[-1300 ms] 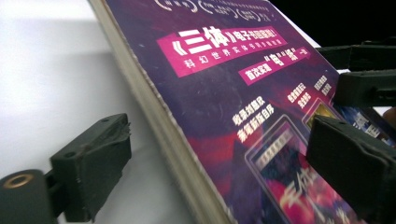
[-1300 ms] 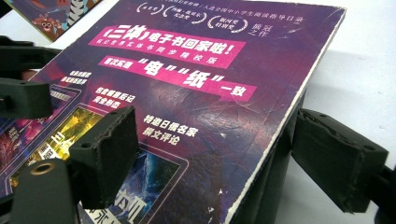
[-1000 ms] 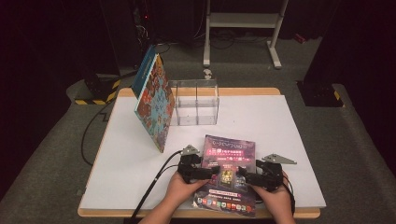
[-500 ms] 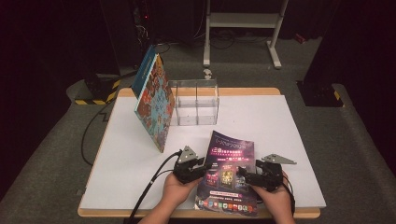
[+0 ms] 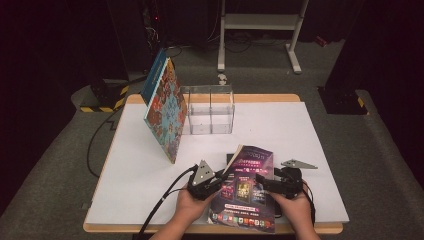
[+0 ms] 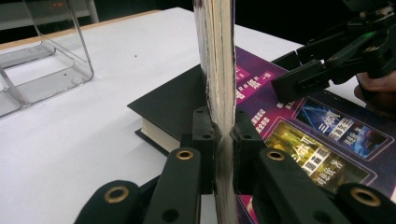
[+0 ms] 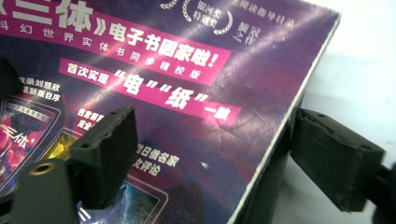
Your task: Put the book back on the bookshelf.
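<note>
Now left tool [image 5: 220, 176] clamped on tilted purple magazine [image 5: 250, 172] edge.

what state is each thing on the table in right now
purple book: left edge lifted off the black book, right side lying flat
black book: flat on the table, closed, under the purple one
left gripper: shut on the purple book's raised edge
right gripper: open, jaws astride the purple book's right edge
colourful book: standing tilted against the clear holder
clear holder: upright, empty

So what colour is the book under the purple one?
Black with cream page edges, best seen in the left gripper view.
</note>
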`<state>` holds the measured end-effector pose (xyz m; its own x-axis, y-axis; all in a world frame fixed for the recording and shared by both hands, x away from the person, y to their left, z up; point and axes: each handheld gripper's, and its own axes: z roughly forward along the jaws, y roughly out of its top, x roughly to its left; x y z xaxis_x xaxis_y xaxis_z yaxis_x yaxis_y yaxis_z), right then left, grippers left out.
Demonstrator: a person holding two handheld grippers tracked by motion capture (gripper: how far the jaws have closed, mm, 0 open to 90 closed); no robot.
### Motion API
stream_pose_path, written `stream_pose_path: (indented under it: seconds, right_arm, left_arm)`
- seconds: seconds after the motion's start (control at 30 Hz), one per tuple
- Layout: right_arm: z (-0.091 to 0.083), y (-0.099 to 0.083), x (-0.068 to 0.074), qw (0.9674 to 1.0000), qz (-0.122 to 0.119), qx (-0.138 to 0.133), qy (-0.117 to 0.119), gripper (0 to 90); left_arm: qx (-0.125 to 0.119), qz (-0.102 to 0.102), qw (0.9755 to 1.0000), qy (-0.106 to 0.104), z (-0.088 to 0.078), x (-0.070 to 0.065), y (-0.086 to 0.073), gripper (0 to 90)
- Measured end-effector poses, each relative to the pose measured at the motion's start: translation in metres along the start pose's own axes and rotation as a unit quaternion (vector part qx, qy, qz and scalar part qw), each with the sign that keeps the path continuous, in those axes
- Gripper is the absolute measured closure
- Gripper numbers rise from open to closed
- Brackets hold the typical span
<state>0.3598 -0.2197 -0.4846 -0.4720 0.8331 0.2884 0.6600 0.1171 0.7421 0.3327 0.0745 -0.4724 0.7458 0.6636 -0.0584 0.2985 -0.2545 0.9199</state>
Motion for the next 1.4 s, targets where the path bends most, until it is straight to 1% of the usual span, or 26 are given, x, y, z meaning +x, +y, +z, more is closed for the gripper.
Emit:
stream_pose_path:
  seconds: [0.03,0.1,0.17,0.23,0.33,0.5,0.57,0.67,0.73,0.77,0.87,0.93,1.07,1.2,1.3,1.37,1.4]
  right_arm:
    - [-0.002,0.001,0.002,1.0,-0.005,-0.002,-0.007,19.4]
    - [-0.005,0.001,0.001,0.9999,-0.002,-0.01,-0.005,23.8]
    - [-0.01,0.001,0.0,0.9997,-0.004,-0.023,-0.005,28.3]
    - [-0.015,0.003,0.002,0.9993,-0.008,-0.035,-0.011,32.1]
    - [-0.021,0.007,0.008,0.9984,-0.02,-0.049,-0.017,36.6]
    - [-0.025,0.017,0.021,0.9969,-0.035,-0.068,-0.016,46.0]
    - [-0.025,0.019,0.026,0.9965,-0.036,-0.075,-0.01,50.6]
    - [-0.022,0.023,0.033,0.9959,-0.039,-0.081,0.005,55.5]
    - [-0.019,0.027,0.039,0.9953,-0.041,-0.084,0.024,60.3]
    - [-0.018,0.029,0.042,0.995,-0.042,-0.086,0.028,61.8]
    - [-0.015,0.037,0.057,0.9935,-0.056,-0.092,0.038,66.9]
    - [-0.014,0.042,0.066,0.9924,-0.063,-0.096,0.043,68.8]
    - [-0.01,0.052,0.08,0.99,-0.077,-0.108,0.048,71.3]
    - [-0.006,0.062,0.092,0.988,-0.089,-0.116,0.05,73.5]
    - [-0.002,0.068,0.101,0.9864,-0.1,-0.122,0.046,75.2]
    - [0.001,0.074,0.104,0.9857,-0.101,-0.127,0.046,76.2]
    - [0.003,0.077,0.105,0.9853,-0.099,-0.132,0.046,76.9]
  left_arm:
    - [-0.006,0.003,1.0,0.0,-0.001,-0.001,0.0,83.1]
    - [-0.016,0.005,0.9999,0.0,-0.003,-0.002,0.002,83.2]
    - [-0.023,0.003,0.9997,0.002,-0.004,-0.002,0.003,83.2]
    - [-0.029,0.002,0.9996,0.005,-0.006,-0.001,0.005,83.1]
    - [-0.041,-0.005,0.999,0.015,-0.012,0.003,0.008,83.1]
    - [-0.052,-0.015,0.9981,0.029,-0.022,0.013,0.01,83.1]
    - [-0.054,-0.02,0.9978,0.034,-0.026,0.016,0.009,83.2]
    - [-0.059,-0.024,0.9972,0.039,-0.033,0.021,0.008,83.2]
    - [-0.062,-0.025,0.9968,0.044,-0.037,0.025,0.008,83.2]
    - [-0.064,-0.026,0.9965,0.046,-0.039,0.027,0.008,83.2]
    - [-0.076,-0.027,0.9952,0.057,-0.047,0.032,0.008,83.3]
    - [-0.087,-0.031,0.9937,0.063,-0.054,0.037,0.01,83.3]
    - [-0.103,-0.029,0.9912,0.078,-0.066,0.045,0.013,83.3]
    - [-0.113,-0.032,0.9889,0.09,-0.072,0.053,0.015,83.3]
    - [-0.121,-0.039,0.9871,0.097,-0.075,0.059,0.017,83.2]
    - [-0.127,-0.04,0.9856,0.104,-0.076,0.062,0.019,83.1]
    - [-0.127,-0.04,0.9856,0.104,-0.076,0.062,0.019,83.1]
